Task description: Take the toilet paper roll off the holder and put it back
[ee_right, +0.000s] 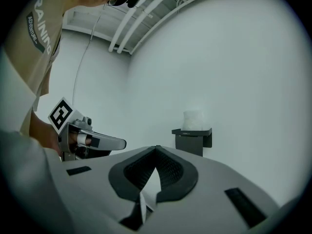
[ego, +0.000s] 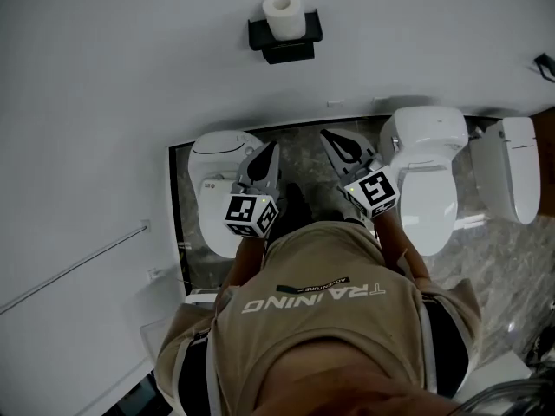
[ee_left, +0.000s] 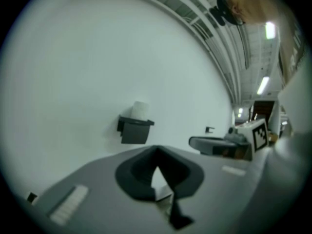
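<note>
Toilet paper roll [ego: 284, 14] standing upright on the black holder [ego: 286, 45] (fixed on the wall [ego: 130, 59]), left gripper [ego: 271, 149] and right gripper [ego: 329, 137] well apart from it, fingers of both pressed together, holding nothing

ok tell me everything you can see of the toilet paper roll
The toilet paper roll is white, soft-looking paper wound thick, and its hollow core shows from above in the head view. It stands upright on end on the flat top of the black holder, which is fixed to the white wall. Only the holder touches it.
</note>
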